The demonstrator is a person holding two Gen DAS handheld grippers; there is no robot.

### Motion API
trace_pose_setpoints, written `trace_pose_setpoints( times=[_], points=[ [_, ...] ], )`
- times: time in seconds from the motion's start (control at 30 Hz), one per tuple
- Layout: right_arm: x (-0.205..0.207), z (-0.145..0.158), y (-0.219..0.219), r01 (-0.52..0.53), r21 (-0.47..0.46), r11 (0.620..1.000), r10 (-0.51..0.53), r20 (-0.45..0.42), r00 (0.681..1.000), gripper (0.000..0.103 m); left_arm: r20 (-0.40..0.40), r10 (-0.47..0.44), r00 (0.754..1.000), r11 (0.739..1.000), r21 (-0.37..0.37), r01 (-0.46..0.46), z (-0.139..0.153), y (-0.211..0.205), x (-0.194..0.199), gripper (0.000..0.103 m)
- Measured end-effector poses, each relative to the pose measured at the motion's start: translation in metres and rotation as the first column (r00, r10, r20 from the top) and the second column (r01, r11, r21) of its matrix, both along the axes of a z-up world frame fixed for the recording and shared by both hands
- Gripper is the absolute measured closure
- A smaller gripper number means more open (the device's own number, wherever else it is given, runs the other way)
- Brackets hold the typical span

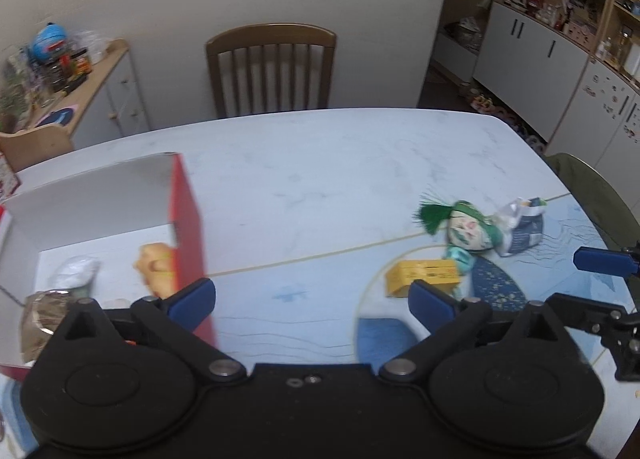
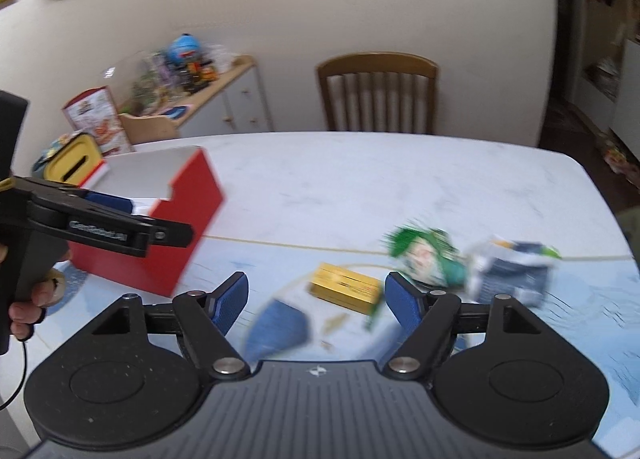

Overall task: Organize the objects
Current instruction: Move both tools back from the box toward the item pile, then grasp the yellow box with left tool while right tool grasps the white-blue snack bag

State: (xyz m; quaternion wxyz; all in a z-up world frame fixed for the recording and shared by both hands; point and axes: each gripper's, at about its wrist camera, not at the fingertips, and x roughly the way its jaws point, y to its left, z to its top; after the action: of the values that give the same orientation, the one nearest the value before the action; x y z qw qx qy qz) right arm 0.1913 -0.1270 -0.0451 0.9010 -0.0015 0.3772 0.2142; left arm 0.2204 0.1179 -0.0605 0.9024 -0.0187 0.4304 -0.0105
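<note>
On the counter [image 1: 320, 163] a red box [image 1: 188, 227] stood at the left, holding an orange toy [image 1: 154, 263]. Right of it lay a yellow carton [image 2: 346, 287], a green-haired doll [image 1: 468, 227] and a blue-white packet [image 1: 524, 229]. Both the left gripper [image 1: 312, 301] and right gripper [image 2: 316, 297] hung spread and empty.

Red box [image 2: 160, 235], yellow carton [image 2: 346, 288], green-haired doll [image 1: 468, 225].
</note>
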Motion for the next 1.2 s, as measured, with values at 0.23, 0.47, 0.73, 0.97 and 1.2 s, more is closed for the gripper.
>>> trace_pose_setpoints(
  times=[0.23, 0.47, 0.73, 0.97, 1.2],
  points=[
    [0.011, -0.016, -0.050, 0.101, -0.014, 0.995, -0.101, -0.029, 0.994, 0.027, -0.012, -0.038, 0.999, 0.999, 0.006, 0.038, -0.018, -0.042, 0.016, 0.001],
    [0.041, -0.026, -0.090, 0.198, -0.048, 0.979, -0.200, -0.045, 0.979, 0.027, -0.026, -0.067, 0.997, 0.997, 0.028, 0.068, -0.044, -0.078, 0.037, 0.001],
    [0.096, -0.039, -0.117, 0.303, -0.095, 0.948, -0.311, -0.082, 0.947, 0.027, -0.062, -0.081, 0.995, 0.995, 0.054, 0.084, -0.075, -0.104, 0.066, 0.001],
    [0.146, -0.055, -0.126, 0.398, -0.111, 0.911, -0.410, -0.128, 0.903, 0.027, -0.095, -0.096, 0.991, 0.993, 0.065, 0.103, -0.089, -0.115, 0.084, 0.001],
    [0.183, -0.076, -0.122, 0.456, -0.145, 0.878, -0.477, -0.173, 0.862, 0.027, -0.129, -0.118, 0.985, 0.988, 0.085, 0.130, -0.101, -0.120, 0.095, 0.001]
  ],
)
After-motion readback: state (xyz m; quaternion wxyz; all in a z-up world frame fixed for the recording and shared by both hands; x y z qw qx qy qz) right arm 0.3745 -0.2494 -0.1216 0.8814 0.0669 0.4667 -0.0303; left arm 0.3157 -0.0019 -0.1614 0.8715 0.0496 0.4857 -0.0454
